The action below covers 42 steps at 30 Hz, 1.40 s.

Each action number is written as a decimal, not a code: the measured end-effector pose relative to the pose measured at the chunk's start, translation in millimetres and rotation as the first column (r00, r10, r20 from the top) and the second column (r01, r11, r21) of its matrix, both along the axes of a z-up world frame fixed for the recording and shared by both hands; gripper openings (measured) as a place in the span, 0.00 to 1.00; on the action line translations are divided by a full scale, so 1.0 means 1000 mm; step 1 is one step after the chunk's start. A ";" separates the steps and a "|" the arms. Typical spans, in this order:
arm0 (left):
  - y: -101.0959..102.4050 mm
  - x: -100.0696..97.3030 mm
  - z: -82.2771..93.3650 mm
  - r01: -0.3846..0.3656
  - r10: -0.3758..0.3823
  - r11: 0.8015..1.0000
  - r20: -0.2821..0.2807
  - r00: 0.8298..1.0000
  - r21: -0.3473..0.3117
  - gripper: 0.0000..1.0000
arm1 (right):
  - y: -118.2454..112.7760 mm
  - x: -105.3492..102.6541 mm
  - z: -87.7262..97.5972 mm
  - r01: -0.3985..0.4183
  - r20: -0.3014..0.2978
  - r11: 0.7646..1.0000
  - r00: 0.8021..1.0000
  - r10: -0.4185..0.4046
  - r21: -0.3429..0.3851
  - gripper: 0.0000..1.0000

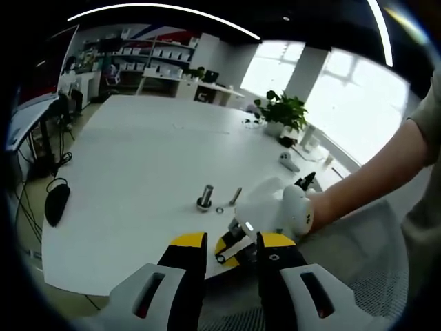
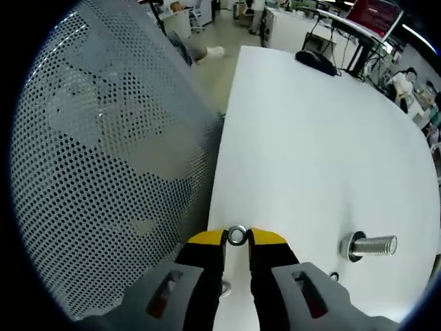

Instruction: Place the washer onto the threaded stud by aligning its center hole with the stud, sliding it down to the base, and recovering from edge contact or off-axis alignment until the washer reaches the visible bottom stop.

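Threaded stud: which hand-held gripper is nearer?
Right. The right hand-held gripper, shut on the washer, sits just beside the threaded stud; the left hand-held gripper hangs back off the table edge.

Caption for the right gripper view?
Right gripper pinches washer in its jaws above white table, threaded stud nearby.

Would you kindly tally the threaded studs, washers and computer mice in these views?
threaded stud: 1
washers: 2, the held washer in the right gripper and the loose washer on the table
computer mouse: 1
Total: 4
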<state>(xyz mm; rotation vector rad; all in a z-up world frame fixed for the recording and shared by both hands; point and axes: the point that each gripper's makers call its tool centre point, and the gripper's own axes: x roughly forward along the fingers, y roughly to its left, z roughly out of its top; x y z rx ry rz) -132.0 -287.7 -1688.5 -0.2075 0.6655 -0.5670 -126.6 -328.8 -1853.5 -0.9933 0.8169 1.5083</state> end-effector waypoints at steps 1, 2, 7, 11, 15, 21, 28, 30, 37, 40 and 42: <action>0.000 0.000 0.000 0.000 0.000 1.000 0.000 1.000 0.000 0.27 | 0.000 0.000 0.000 -0.002 -0.001 1.000 1.000 0.002 0.000 0.15; 0.000 0.000 0.000 -0.001 0.001 1.000 0.001 1.000 -0.001 0.27 | 0.000 0.000 0.000 -0.005 -0.002 1.000 1.000 0.005 0.000 0.15; 0.000 0.000 0.000 0.001 -0.001 1.000 0.001 1.000 -0.002 0.27 | 0.000 0.000 0.000 -0.033 0.012 0.999 0.999 0.033 -0.018 0.14; 0.000 0.000 0.000 -0.001 0.001 1.000 0.001 1.000 -0.001 0.27 | -0.004 0.002 0.000 -0.029 0.007 1.000 1.000 0.029 -0.011 0.15; 0.000 0.000 0.001 -0.002 0.002 1.000 0.001 1.000 -0.005 0.27 | -0.010 0.003 0.000 -0.022 0.002 1.000 1.000 0.022 -0.005 0.16; 0.000 0.000 0.000 0.002 -0.002 1.000 -0.001 1.000 -0.002 0.27 | -0.009 0.002 0.000 -0.030 0.005 1.000 1.000 0.030 -0.007 0.16; 0.000 0.000 0.000 0.003 -0.003 1.000 -0.004 1.000 0.001 0.27 | -0.009 0.002 0.000 -0.042 0.012 0.999 0.999 0.042 -0.020 0.16; 0.000 0.000 0.000 0.002 -0.002 1.000 -0.004 1.000 0.000 0.27 | -0.008 0.002 -0.001 -0.041 0.012 0.999 0.999 0.041 -0.030 0.16; 0.000 0.000 -0.001 0.001 -0.001 1.000 -0.006 1.000 0.001 0.27 | -0.008 0.002 -0.001 -0.027 0.009 0.999 1.000 0.027 -0.036 0.16; 0.001 0.001 -0.001 -0.001 0.001 1.000 -0.005 1.000 -0.001 0.27 | -0.008 0.001 -0.001 -0.030 0.016 0.999 0.999 0.030 -0.039 0.16; 0.000 0.000 -0.001 0.000 0.000 1.000 -0.006 1.000 0.000 0.27 | -0.007 0.002 -0.001 -0.028 0.015 0.999 0.999 0.029 -0.042 0.16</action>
